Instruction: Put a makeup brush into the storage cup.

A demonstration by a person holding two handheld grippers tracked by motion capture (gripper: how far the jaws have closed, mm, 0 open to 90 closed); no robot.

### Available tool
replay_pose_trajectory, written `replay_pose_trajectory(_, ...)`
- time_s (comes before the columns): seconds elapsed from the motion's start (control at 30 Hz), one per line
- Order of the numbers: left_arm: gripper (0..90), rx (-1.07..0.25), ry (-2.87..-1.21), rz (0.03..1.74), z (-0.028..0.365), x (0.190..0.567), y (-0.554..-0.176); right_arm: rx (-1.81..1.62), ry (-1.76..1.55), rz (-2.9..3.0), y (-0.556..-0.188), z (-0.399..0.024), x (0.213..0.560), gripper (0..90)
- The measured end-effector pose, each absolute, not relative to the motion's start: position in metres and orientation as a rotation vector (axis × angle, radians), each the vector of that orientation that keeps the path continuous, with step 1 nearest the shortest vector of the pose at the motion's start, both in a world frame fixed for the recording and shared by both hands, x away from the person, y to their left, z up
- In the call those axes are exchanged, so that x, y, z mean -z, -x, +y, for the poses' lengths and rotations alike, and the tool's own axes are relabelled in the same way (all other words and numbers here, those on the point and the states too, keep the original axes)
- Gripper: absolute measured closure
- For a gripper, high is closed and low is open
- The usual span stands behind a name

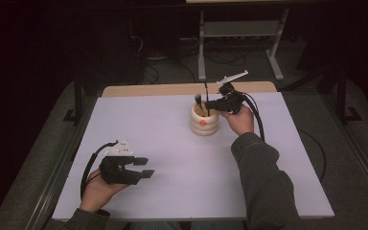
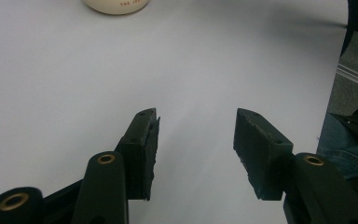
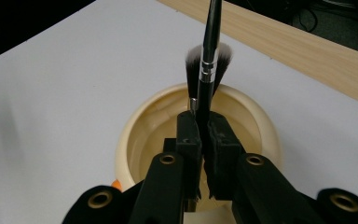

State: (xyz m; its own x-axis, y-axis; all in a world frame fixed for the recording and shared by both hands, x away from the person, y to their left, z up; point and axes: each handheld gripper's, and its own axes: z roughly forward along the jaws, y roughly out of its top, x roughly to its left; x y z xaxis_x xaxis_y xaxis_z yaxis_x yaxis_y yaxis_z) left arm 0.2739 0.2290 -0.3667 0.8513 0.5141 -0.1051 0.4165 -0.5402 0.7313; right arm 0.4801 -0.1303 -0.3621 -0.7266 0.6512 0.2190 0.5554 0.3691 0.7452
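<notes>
A: Why is the right gripper (image 3: pixel 204 140) above the cup (image 1: pixel 204 120)?

B: Its jaws are clamped on a slim black brush (image 3: pixel 208 56), upright over the cream, ribbed cup at the worktop's (image 1: pixel 172 143) far middle, likely for dropping it in. A fluffy brush (image 3: pixel 194 65) stands inside.

A: The left gripper (image 2: pixel 196 140)?

B: Jaws apart, empty, near left.

Holder (image 1: pixel 204 120) sits toward the back of the desk (image 1: pixel 172 143), right of centre, brushes (image 1: pixel 205 98) standing in it. Right hand-held gripper (image 1: pixel 210 105) above its mouth; left hand-held gripper (image 1: pixel 146 167) near front-left, well apart.
</notes>
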Motion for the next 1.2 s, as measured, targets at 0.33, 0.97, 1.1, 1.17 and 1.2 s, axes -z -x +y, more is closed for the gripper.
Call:
replay_pose_trajectory(0.33, 49.4, -0.154, -2.214, 0.674, 0.2289, 0.3671, -0.2740, -1.290, -1.121, 2.507, -0.4797, -0.1302, 0.3655, 83.5)
replay_pose_trajectory(0.97, 49.1, -0.153, -2.220, 0.667, 0.2285, 0.3682, -0.2748, -1.285, -1.139, 2.512, -0.4793, -0.1299, 0.3686, 83.5)
replay_pose_trajectory(1.1, 49.1, -0.151, -2.220, 0.669, 0.2283, 0.3683, -0.2747, -1.278, -1.135, 2.517, -0.4793, -0.1301, 0.3699, 83.5)
replay_pose_trajectory(1.17, 49.1, -0.152, -2.221, 0.668, 0.2284, 0.3683, -0.2747, -1.272, -1.118, 2.516, -0.4800, -0.1304, 0.3709, 83.5)
replay_pose_trajectory(1.2, 49.0, -0.152, -2.220, 0.668, 0.2284, 0.3682, -0.2747, -1.275, -1.123, 2.516, -0.4798, -0.1301, 0.3709, 83.4)
